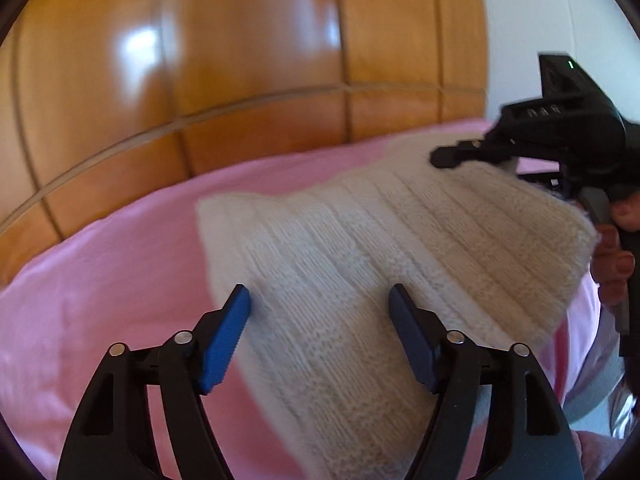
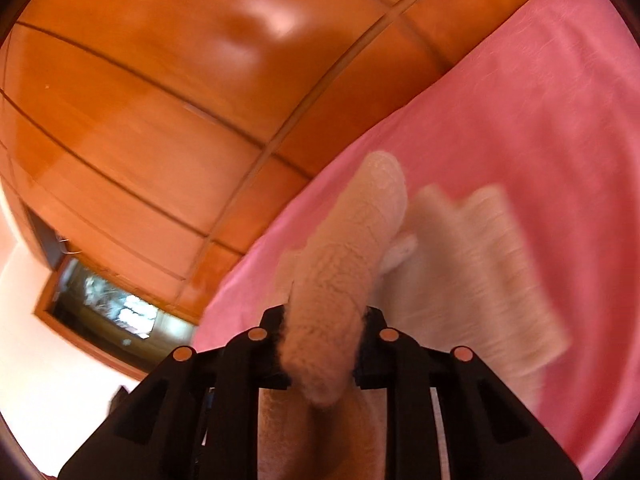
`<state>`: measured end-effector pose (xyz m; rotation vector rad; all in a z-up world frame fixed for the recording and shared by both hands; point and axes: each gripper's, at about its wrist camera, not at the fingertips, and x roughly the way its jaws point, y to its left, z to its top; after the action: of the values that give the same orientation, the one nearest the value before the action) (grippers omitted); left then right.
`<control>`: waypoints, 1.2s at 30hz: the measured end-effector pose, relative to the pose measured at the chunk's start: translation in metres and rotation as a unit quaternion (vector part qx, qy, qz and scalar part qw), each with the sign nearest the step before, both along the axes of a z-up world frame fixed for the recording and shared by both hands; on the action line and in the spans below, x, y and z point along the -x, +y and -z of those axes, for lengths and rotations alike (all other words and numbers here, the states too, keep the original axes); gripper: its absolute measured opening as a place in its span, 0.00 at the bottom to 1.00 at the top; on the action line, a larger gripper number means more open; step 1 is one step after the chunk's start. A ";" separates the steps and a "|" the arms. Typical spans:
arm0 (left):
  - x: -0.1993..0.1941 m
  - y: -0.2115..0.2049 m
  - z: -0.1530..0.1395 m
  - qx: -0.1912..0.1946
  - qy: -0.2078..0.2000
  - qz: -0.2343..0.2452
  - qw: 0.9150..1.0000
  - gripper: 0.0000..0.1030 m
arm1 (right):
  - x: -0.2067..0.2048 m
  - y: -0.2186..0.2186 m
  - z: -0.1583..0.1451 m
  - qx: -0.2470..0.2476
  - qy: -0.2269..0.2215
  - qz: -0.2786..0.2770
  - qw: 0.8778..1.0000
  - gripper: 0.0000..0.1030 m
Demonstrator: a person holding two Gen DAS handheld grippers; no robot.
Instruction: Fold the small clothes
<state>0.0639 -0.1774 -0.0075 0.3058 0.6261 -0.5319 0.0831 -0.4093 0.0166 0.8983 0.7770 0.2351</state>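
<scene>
Lying ahead of the left gripper (image 1: 320,300): one cream ribbed knit garment (image 1: 380,248), spread on a pink bed sheet (image 1: 100,280). Garment runs from between and beneath the blue finger pads (image 1: 224,340) outward to the far right, where its far edge is lifted off the sheet.

Left gripper: jaws spread wide, pads clear of each other, hovering over the near part of the knit. Whether the pads touch the fabric cannot be told; nothing is pinched between them.

Right gripper (image 2: 322,320): jaws drawn in on a thick roll or fold of the same knit garment (image 2: 348,264), which fills the gap between the fingers and stands out forward from them. The blue pads are hidden by the fabric. Seen from the left wrist view, this gripper (image 1: 444,156) sits at the far right edge of the garment, held by a bare hand (image 1: 616,256) on its handle.

Remainder of garment, right wrist view: a blurred pale panel just right of the held roll, lying on the sheet.

Beyond both grippers: glossy wooden panelling (image 1: 180,80) with grooved seams, bordering the sheet. White wall (image 1: 540,20) to the far right of the left gripper. Dark framed opening (image 2: 104,308) to the lower left of the right gripper, contents unclear.
</scene>
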 end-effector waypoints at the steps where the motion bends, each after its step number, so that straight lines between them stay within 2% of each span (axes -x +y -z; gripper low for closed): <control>1: 0.003 -0.011 0.006 -0.012 -0.008 0.012 1.000 0.78 | 0.003 -0.007 0.007 0.006 0.006 0.010 1.000 0.18; 4: 0.017 -0.037 0.026 -0.069 -0.048 0.037 0.996 0.83 | 0.006 -0.024 0.039 0.009 0.042 0.027 0.999 0.21; 5: 0.020 -0.039 0.030 -0.074 -0.058 0.039 0.995 0.84 | 0.010 -0.027 0.049 0.001 0.049 0.038 0.998 0.27; 7: 0.024 -0.038 0.033 -0.076 -0.068 0.038 0.994 0.84 | 0.021 -0.031 0.055 -0.021 0.029 0.064 0.997 0.39; 8: 0.025 -0.036 0.031 -0.072 -0.065 0.038 0.995 0.84 | 0.028 -0.033 0.052 -0.016 0.029 0.085 0.996 0.66; 9: 0.026 -0.032 0.028 -0.064 -0.058 0.038 0.996 0.87 | 0.033 -0.030 0.047 -0.011 0.024 0.106 0.994 0.78; 10: 0.027 -0.026 0.024 -0.054 -0.049 0.038 0.997 0.87 | 0.044 -0.036 0.040 -0.006 0.016 0.120 0.993 0.83; 12: 0.031 -0.010 0.011 -0.011 -0.033 0.037 0.999 0.87 | 0.059 -0.032 0.018 0.041 0.011 0.140 0.989 0.98; 14: 0.033 0.010 -0.002 0.032 -0.029 0.010 0.999 0.87 | 0.067 -0.021 -0.003 0.121 0.024 0.138 0.983 0.98; 18: 0.020 0.030 -0.020 0.068 -0.041 -0.063 0.995 0.89 | 0.067 0.010 -0.017 0.244 0.059 0.122 0.960 0.98; 22: -0.005 0.029 -0.026 0.056 -0.044 -0.096 0.993 0.89 | 0.052 0.036 -0.015 0.275 0.050 0.093 0.956 0.98; 25: -0.025 0.007 -0.018 0.003 -0.064 -0.092 0.994 0.89 | 0.039 0.041 -0.003 0.287 0.071 0.082 0.952 0.98; 26: -0.030 0.001 -0.012 -0.016 -0.062 -0.086 0.994 0.89 | 0.037 0.041 0.004 0.304 0.094 0.082 0.945 0.98; 27: -0.036 -0.007 -0.003 -0.037 -0.046 -0.075 0.995 0.89 | 0.038 0.039 0.013 0.327 0.119 0.085 0.934 0.98; 28: -0.039 -0.010 0.005 -0.052 -0.027 -0.064 0.996 0.89 | 0.041 0.038 0.021 0.336 0.133 0.087 0.928 0.98; 29: -0.038 -0.014 0.014 -0.055 -0.010 -0.056 0.997 0.89 | 0.049 0.032 0.030 0.325 0.135 0.090 0.932 0.98; 32: -0.027 -0.010 0.027 -0.028 0.005 -0.046 0.999 0.89 | 0.072 0.019 0.046 0.300 0.129 0.099 0.940 0.98; 35: -0.033 -0.001 0.033 0.008 0.035 -0.055 0.998 0.89 | 0.075 0.028 0.046 0.346 0.115 0.098 0.926 0.98; 36: -0.036 0.000 0.034 0.014 0.043 -0.054 0.997 0.89 | 0.074 0.030 0.046 0.348 0.112 0.104 0.925 0.98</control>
<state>0.1002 -0.1770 -0.0416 0.2213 0.7135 -0.4506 0.0087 -0.3789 -0.0296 0.3228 0.8847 -0.3282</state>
